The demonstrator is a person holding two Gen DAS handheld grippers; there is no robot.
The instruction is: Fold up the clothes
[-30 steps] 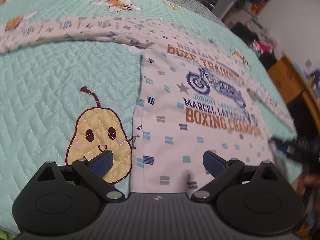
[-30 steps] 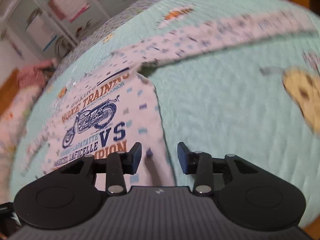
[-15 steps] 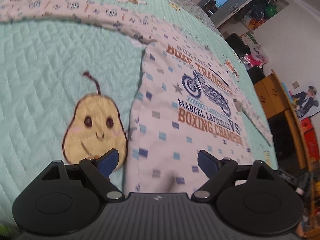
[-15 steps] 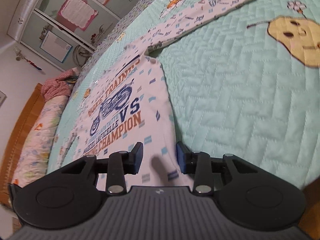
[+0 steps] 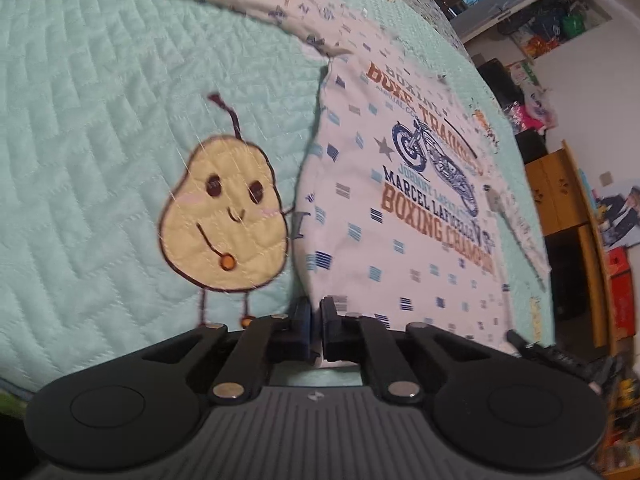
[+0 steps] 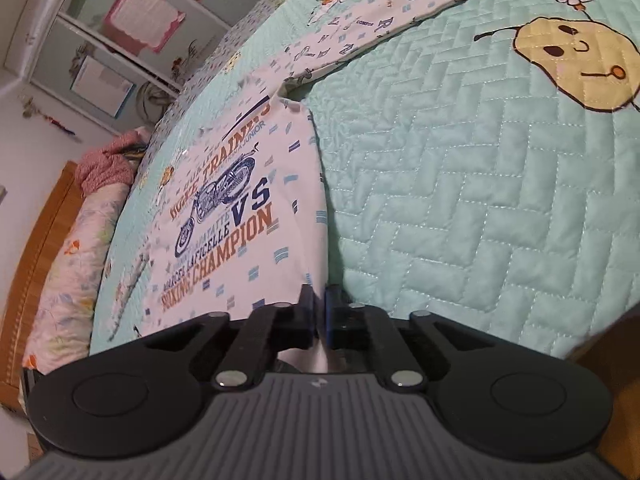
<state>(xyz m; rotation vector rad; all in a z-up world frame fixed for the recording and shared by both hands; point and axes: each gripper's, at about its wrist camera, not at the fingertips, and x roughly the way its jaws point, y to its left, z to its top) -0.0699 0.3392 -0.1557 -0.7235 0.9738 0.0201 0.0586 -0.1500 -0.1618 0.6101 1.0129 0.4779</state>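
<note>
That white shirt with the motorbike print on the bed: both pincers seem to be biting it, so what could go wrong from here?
1. The left gripper and right gripper each pinch only a thin bit of the shirt at its hem, so it could slip free when lifted.
2. The long sleeve lies stretched across the quilt; it may drag and spoil the fold.

The left gripper (image 5: 316,322) and the right gripper (image 6: 319,312) look alike: matte black plastic, with two angled link arms on each side running from a broad rounded base to short block-shaped fingers (image 5: 334,320). Silver round screws sit at the link pivots, and a large flat disc is moulded into each base lobe. Between the lobes lies a dark grey ribbed panel (image 6: 316,420) bearing a small pale logo, and the finger pads (image 6: 330,312) show blue.
</note>
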